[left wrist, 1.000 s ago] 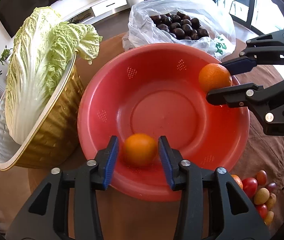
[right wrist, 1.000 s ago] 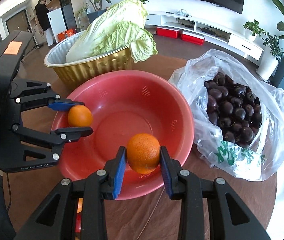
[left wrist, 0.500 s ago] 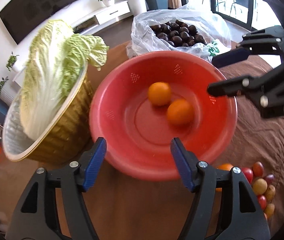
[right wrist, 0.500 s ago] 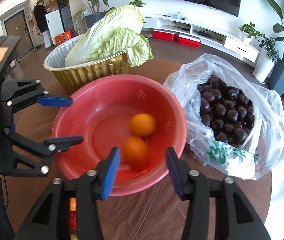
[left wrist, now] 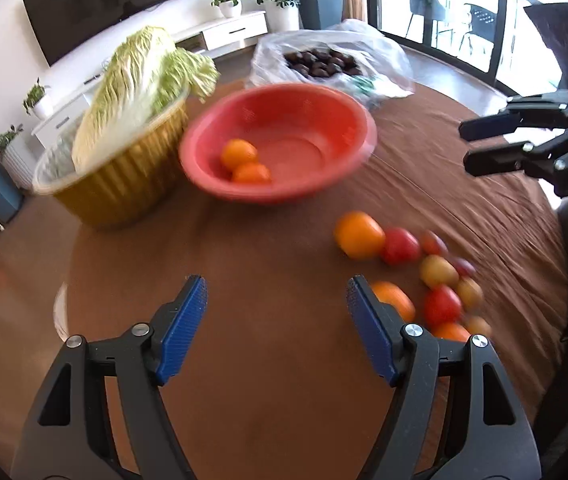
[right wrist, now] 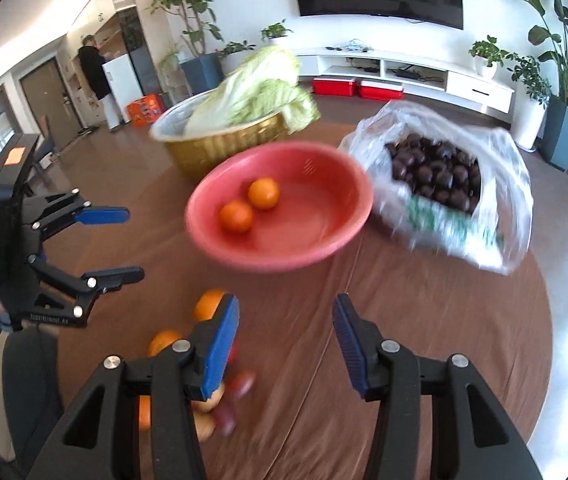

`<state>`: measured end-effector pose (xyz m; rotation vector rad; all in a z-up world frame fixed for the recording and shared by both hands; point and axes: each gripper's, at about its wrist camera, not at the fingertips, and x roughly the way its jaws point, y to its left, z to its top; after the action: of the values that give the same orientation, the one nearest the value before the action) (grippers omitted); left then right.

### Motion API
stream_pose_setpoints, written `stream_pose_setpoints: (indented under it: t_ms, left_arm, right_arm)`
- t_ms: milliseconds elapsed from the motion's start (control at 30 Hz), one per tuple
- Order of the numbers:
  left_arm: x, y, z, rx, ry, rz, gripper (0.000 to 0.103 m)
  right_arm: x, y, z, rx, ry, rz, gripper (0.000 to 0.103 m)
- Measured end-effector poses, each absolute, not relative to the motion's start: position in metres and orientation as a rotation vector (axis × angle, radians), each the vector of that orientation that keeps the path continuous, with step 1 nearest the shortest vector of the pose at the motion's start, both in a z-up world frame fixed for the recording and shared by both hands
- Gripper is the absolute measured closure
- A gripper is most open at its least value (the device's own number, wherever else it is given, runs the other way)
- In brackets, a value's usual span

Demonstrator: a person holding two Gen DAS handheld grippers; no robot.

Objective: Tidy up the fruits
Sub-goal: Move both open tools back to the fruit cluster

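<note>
Left wrist view first: the left gripper [left wrist: 275, 300] hangs over bare brown tabletop [left wrist: 243, 248], jaws spread wide and nothing between them. Ahead sits the red bowl [left wrist: 324, 104], and there in its near-left part lie two oranges [left wrist: 245, 162], touching each other. To the left of the bowl stands the gold basin [left wrist: 123, 184] with a napa cabbage [left wrist: 131, 88] leaning out of it. Behind the bowl is a plastic bag of dark fruit [left wrist: 324, 62]. On the right of the tabletop lies a loose orange [left wrist: 358, 235], pressed against a cluster of small tomatoes [left wrist: 440, 276], red and yellow, blurred. Another orange [left wrist: 394, 300] peeks out just behind the right blue pad. At the far right edge the right gripper [left wrist: 466, 146] floats above the cloth, jaws somewhat apart and holding nothing.

Over to the right wrist view: the right gripper [right wrist: 286, 320] is open wide above the tabletop [right wrist: 424, 300], empty. The red bowl [right wrist: 284, 256] is dead ahead with the two oranges [right wrist: 249, 205] side by side inside it. The gold basin [right wrist: 219, 144] and napa cabbage [right wrist: 251, 92] are behind it, the plastic bag of dark fruit [right wrist: 432, 168] to its right. Low left, the loose oranges and tomatoes [right wrist: 187, 344] lie partly hidden behind the left pad. The left gripper [right wrist: 131, 242] hovers at the far left, jaws wide, empty.
</note>
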<state>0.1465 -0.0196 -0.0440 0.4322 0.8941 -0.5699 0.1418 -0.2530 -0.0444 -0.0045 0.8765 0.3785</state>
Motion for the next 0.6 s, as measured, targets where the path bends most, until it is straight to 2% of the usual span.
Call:
stream_pose_setpoints:
  t_ms: [167, 233, 333, 600]
  left_arm:
    - [0.089, -0.027, -0.061, 0.4, 0.931, -0.646, 0.032]
    - [0.07, -0.038, -0.07, 0.434, 0.94, -0.69, 0.032]
    - [0.052, -0.05, -0.079, 0.505, 0.932, -0.734, 0.032]
    - [0.054, -0.057, -0.093, 0.55, 0.926, -0.812, 0.032]
  right_arm:
    - [0.102, -0.242, -0.066, 0.012, 0.93, 0.432, 0.051]
    - [0.093, -0.235, -0.073, 0.012, 0.95, 0.47, 0.057]
    - [0.089, -0.222, -0.077, -0.018, 0.966, 0.499, 0.06]
    - [0.092, -0.216, -0.082, 0.0, 0.995, 0.546, 0.062]
